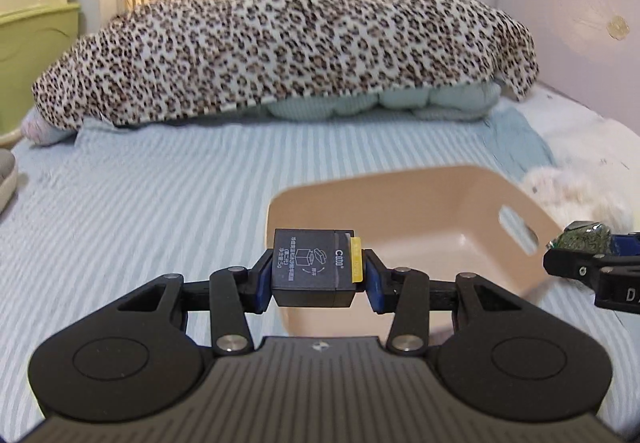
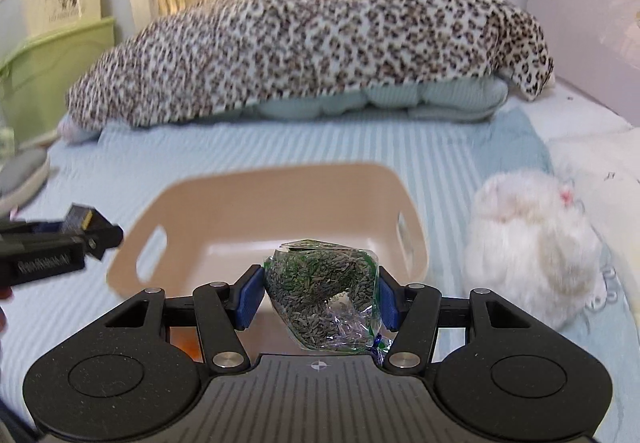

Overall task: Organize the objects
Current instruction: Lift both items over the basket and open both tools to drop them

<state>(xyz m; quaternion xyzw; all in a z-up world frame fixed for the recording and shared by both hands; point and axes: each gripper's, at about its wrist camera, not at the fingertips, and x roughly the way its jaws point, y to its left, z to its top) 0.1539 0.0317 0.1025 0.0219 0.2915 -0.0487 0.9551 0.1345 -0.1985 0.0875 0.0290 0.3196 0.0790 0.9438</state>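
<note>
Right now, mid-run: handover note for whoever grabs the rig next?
Left gripper: shut on the small black box, held clear of the bed.
Right gripper: shut on the clear bag of dried green bits, also held clear of the bed.
Beige bin sits on the striped bedsheet just ahead of both grippers; nothing shows in the visible part of its inside.
White fluffy toy lies on the bed to the bin's right, not picked up.
Done: both items gripped.
Left: probably drop box and bag into the bin, then deal with the toy.
</note>
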